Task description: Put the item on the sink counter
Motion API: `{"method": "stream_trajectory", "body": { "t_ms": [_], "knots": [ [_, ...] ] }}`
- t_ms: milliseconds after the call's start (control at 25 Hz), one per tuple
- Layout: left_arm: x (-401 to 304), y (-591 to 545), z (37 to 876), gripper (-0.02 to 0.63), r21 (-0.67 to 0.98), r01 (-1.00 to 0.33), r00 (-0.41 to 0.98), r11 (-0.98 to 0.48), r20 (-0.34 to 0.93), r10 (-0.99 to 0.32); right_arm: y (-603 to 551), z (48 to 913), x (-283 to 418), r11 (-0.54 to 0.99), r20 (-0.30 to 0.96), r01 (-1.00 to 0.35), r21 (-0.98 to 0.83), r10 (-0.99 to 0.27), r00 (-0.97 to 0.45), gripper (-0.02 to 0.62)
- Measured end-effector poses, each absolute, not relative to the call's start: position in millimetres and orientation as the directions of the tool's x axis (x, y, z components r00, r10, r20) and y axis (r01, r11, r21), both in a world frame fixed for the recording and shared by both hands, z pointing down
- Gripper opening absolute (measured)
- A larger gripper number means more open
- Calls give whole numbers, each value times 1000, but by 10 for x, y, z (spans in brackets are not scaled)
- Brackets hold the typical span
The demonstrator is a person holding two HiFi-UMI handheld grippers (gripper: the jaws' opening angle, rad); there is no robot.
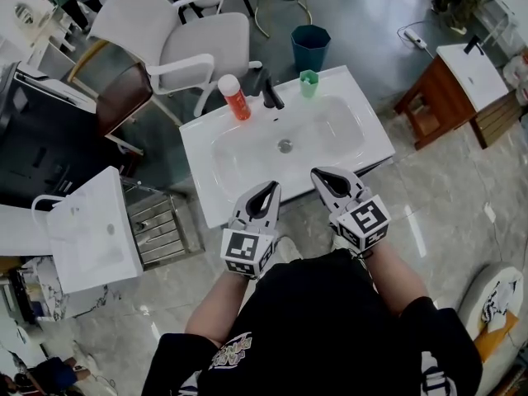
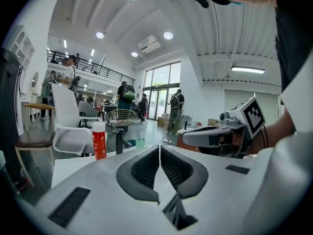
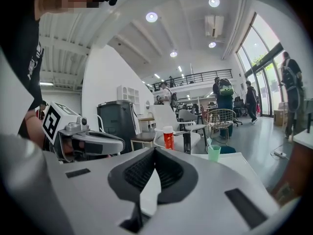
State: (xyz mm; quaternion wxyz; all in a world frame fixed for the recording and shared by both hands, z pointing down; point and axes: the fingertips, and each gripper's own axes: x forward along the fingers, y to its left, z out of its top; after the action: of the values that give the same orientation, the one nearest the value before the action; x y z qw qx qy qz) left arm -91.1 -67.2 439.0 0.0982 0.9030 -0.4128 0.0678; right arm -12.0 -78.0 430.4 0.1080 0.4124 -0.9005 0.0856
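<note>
Orange bottle point(image 1: 233, 97) stands upright at back of the sink surface point(image 1: 196, 157), while left gripper point(image 1: 269, 190) & right gripper point(image 1: 320, 174) are shut, empty, near front edge, so a careless reach may tip it.

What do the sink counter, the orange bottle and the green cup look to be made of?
The sink counter looks like glossy white ceramic, going by its soft sheen. The orange bottle is probably plastic, matte, with a white cap. The green cup seems translucent plastic, pale and see-through.
</note>
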Motion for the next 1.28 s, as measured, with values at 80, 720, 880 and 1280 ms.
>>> {"method": "stream_trajectory", "body": {
  "t_ms": [80, 720, 880, 1280],
  "knots": [
    [-895, -674, 4395, 21, 122, -759, 650, -640, 207, -731, -788, 4288, -103, 644, 260, -762, -66, -727, -636, 54],
    [-899, -692, 4419, 21, 123, -759, 649, -639, 212, -730, -804, 4295, -139, 646, 254, -758, -83, -722, -643, 54],
    [-900, -700, 4416, 21, 124, -760, 648, -638, 212, -732, -814, 4299, -143, 648, 255, -757, -83, -721, -645, 54],
    [-923, -703, 4432, 21, 130, -763, 645, -633, 214, -734, -833, 4278, -153, 651, 254, -755, -81, -719, -647, 54]
  ]
}}
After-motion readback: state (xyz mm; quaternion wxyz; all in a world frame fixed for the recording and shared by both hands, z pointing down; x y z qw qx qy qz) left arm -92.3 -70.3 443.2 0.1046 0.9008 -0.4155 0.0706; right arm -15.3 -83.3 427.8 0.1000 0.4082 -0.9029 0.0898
